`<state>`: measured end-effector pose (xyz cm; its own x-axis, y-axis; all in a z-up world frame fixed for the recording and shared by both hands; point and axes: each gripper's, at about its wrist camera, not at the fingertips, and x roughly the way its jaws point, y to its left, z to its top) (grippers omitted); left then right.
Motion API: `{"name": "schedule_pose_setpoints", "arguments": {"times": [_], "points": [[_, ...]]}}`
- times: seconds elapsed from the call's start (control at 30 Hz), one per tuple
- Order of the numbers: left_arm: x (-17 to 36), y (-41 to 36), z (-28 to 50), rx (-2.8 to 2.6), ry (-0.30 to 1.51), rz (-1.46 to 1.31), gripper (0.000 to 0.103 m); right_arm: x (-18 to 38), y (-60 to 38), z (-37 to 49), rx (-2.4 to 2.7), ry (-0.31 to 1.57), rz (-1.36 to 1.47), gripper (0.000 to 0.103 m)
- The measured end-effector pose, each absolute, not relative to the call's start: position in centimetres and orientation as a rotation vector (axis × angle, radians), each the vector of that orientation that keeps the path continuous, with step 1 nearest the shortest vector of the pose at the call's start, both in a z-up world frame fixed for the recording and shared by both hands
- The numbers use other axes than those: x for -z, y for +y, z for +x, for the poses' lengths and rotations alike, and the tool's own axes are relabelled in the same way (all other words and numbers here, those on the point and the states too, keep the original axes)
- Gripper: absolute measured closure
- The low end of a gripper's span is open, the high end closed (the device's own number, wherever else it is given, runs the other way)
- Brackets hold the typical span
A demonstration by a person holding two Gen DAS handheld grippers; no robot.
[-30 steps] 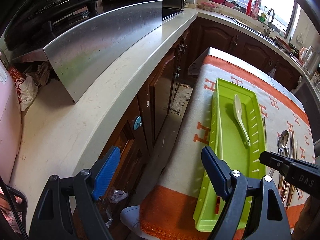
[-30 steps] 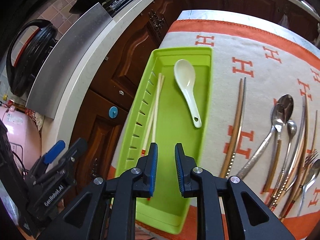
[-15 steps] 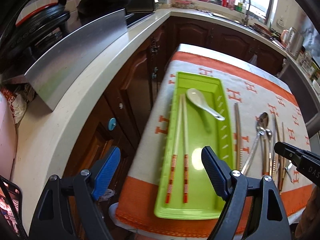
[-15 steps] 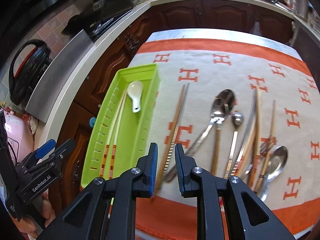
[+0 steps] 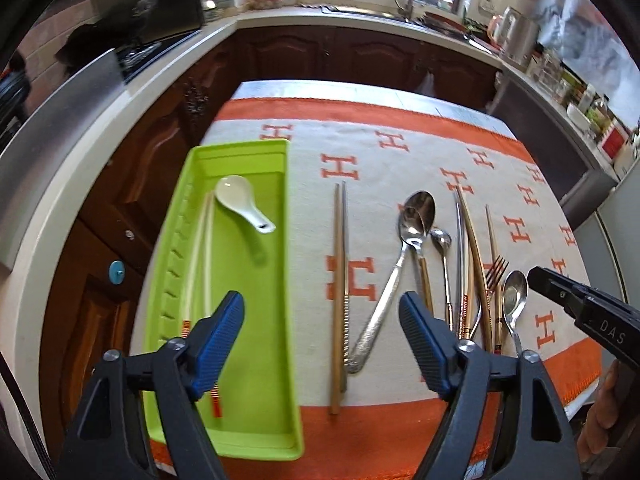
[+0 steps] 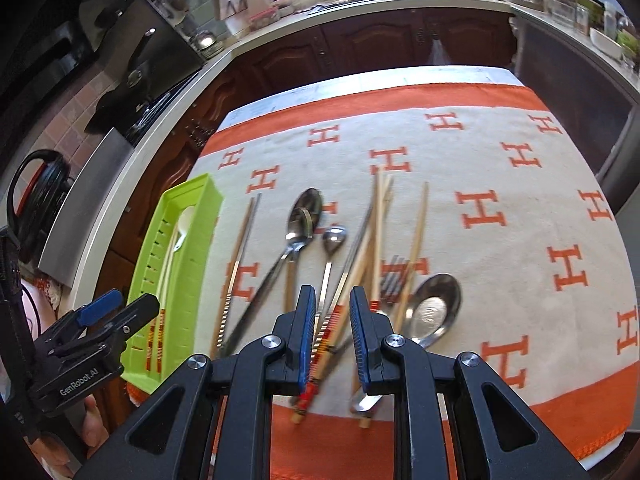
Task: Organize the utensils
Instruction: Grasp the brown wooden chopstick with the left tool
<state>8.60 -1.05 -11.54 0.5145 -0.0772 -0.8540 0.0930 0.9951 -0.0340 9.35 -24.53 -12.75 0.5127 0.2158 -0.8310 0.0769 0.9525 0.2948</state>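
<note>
R gripper (image 6: 329, 334) hangs over the loose pile w/ jaws nearly closed, only a narrow gap, nothing clamped; a red-banded chopstick (image 6: 325, 338) shows thru that gap, lying below on the cloth. L gripper (image 5: 322, 344) spread wide, empty, above the near end of the green tray (image 5: 256, 420) and the cloth (image 5: 384, 168).

Task's things: white ceramic spoon (image 5: 241, 202) and a pale chopstick pair (image 5: 199, 256) already in the tray, ahead-left of the L jaws. The rest lies ahead of and under the R jaws: gold chopstick pair (image 5: 340, 280) alone, straight ahead between the L jaws; big steel spoons (image 6: 304, 216), small spoon (image 6: 335, 238), fork (image 6: 394, 280), wide spoon (image 6: 434, 308) just right of the R jaws, wooden chopsticks crossing over them.

Handling, my guess: chopsticks light, stiff, thin, prob roll or slip on polished finish; best pinched near the banded handle end where there's texture, both sticks at once. Steel spoons heavier, slick; take mid-handle. Ceramic spoon is the fragile one, don't drop metal on it.

In the way: pile is overlapped, so lifting one piece may drag neighbours; fork tines sit under chopsticks. Cloth is soft, could bunch under fingertips. L gripper sits low by the tray's near end, close to the R gripper's path to the tray
</note>
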Motion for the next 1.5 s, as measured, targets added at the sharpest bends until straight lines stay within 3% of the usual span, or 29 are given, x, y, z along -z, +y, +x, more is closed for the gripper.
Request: {"name": "schedule_pose_setpoints", "arguments": {"times": [0.07,0.23,0.33,0.53,0.9,1.5], "points": [[12.5,-2.0,9.3,0.112,1.047,0.028,0.038,13.4,-25.9,9.3,-0.067,1.036,0.325,0.085],[15.0,-3.0,11.1,0.129,1.116,0.019,0.077,15.3,-28.4,9.7,-0.053,1.059,0.362,0.085],[16.0,-3.3,12.2,0.123,1.139,0.033,0.087,16.5,-29.1,9.9,-0.060,1.071,0.383,0.085],[17.8,-3.9,14.4,0.104,1.183,0.093,0.094,18.0,-29.9,10.6,-0.076,1.083,0.416,0.085],[19.6,-5.0,15.9,0.097,1.231,0.193,0.095,19.4,-31.0,11.9,-0.090,1.086,0.451,0.085],[20.2,-5.6,15.6,0.248,1.319,-0.032,0.093,20.1,-30.3,12.2,-0.099,1.087,0.471,0.085]]}}
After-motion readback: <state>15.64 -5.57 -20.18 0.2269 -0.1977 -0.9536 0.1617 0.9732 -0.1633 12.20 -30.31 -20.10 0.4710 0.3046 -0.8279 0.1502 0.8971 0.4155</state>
